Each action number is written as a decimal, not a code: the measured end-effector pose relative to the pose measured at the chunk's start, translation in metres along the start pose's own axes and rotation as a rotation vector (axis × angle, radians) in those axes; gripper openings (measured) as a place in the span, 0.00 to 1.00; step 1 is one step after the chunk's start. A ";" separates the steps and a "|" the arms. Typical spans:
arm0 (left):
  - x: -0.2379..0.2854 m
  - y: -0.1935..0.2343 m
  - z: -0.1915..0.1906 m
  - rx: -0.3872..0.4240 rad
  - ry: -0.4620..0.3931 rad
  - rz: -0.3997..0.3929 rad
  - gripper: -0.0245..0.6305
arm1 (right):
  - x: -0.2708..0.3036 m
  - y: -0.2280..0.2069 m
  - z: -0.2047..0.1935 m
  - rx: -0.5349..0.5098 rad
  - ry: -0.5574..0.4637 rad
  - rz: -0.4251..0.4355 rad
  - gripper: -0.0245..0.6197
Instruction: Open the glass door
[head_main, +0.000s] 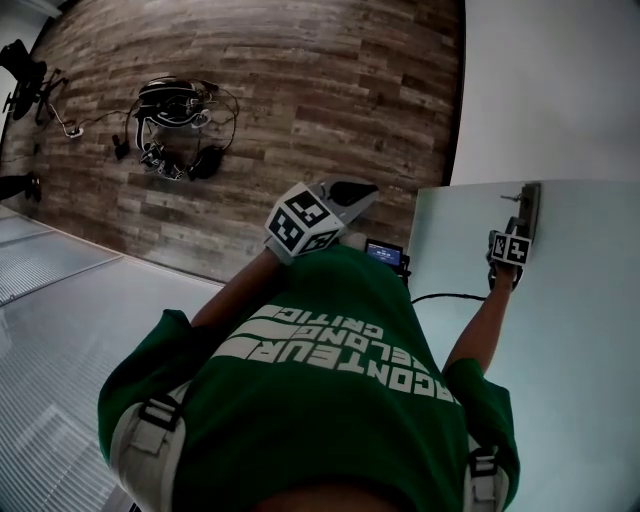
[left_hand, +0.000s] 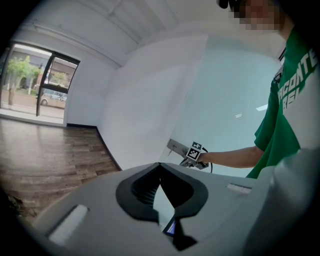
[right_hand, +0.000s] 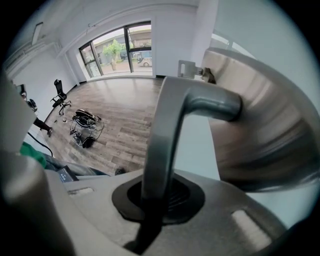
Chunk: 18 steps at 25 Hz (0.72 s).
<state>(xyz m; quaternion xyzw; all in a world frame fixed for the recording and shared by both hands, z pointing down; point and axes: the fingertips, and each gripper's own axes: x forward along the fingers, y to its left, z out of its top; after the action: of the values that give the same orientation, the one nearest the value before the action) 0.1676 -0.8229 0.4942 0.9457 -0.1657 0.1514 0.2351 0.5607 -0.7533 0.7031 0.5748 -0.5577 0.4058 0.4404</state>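
Green T-shirt (head_main: 320, 440), white lettering (head_main: 330, 352), grey shoulder straps (head_main: 155, 412). The left tongs (left_hand: 160, 169) and right tongs (right_hand: 154, 196) are grey, black-padded, with black-and-white marker cubes (head_main: 300, 222).

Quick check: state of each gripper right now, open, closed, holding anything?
Left gripper: closed, holding nothing.
Right gripper: closed on the door handle.

The head view looked steeply down over the person's green printed shirt (head_main: 330, 370) onto the brown wood-plank floor (head_main: 250, 100). The left gripper view faced roughly level toward the pale frosted glass door (left_hand: 225, 100), well back. The right gripper view sat right against that door's brushed steel lever handle (right_hand: 170, 130). All three shared door and floor
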 end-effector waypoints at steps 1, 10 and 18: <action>0.000 0.003 0.001 0.003 0.002 0.003 0.06 | 0.000 -0.005 0.001 0.007 -0.002 -0.006 0.02; 0.023 0.007 0.012 -0.010 0.007 0.008 0.06 | 0.005 -0.024 -0.004 0.033 0.008 0.013 0.02; 0.055 -0.013 0.022 -0.009 0.008 -0.027 0.06 | 0.002 -0.016 -0.001 0.019 -0.005 0.016 0.02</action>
<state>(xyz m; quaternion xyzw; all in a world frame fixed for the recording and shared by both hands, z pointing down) 0.2269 -0.8363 0.4902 0.9461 -0.1527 0.1512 0.2421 0.5765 -0.7535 0.7042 0.5754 -0.5596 0.4132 0.4301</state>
